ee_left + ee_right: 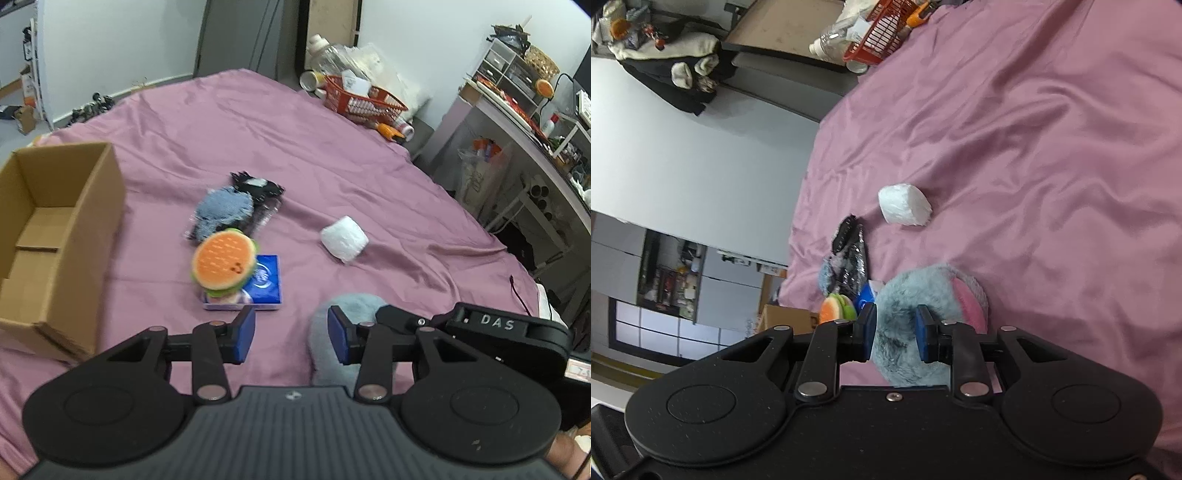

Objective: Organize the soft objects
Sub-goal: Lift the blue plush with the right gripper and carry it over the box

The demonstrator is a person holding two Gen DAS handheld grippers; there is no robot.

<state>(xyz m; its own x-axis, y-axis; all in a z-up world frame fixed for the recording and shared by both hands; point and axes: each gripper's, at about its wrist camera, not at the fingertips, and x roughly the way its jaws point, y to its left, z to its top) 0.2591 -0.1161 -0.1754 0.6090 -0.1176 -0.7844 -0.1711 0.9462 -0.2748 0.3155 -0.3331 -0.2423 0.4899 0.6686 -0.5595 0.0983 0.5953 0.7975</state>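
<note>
On the bed (332,155), the box (55,236) sits empty; burger (223,260), pouch (225,214) and white roll (344,239) wait. The right claw (895,334) pinches the grey plush (905,295); the left claw (291,334) gapes empty.

Pale white walls (122,40), grey floor (7,133) at far left, cluttered white shelving unit (517,122) on the right — bed under wrinkled mauve sheet (332,155), even indoor light.
</note>
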